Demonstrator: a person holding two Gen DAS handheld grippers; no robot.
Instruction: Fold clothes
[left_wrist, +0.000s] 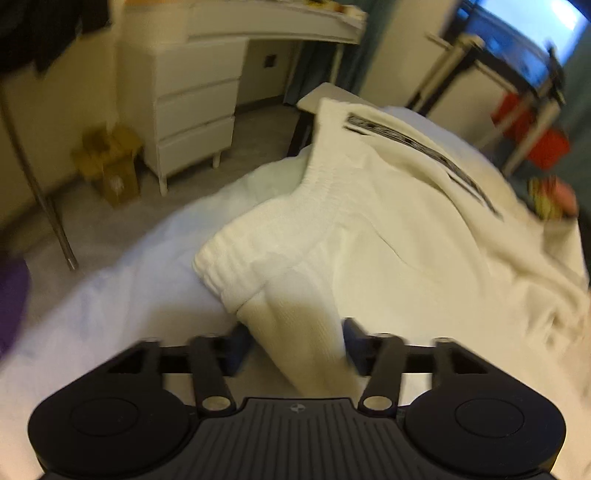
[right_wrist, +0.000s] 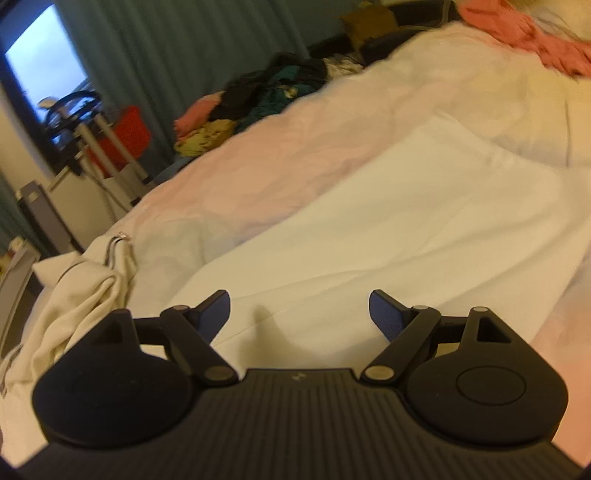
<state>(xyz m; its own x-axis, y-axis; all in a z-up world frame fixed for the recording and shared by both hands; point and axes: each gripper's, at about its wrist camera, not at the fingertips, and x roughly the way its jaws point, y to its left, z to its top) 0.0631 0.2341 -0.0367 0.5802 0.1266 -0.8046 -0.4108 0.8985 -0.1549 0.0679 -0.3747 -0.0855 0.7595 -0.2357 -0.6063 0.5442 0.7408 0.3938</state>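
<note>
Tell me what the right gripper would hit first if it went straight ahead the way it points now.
Most likely the white bedding. The right gripper points down over it, open, with nothing between its jaws. How far the fabric lies ahead is unclear. The cream garment lies off to one side, out of that line.

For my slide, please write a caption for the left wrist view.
Left hand-held gripper straddles a cream garment on the white bed.

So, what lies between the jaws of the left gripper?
A bunched part of the cream garment fills the gap in the left gripper; the left wrist view shows it.
</note>
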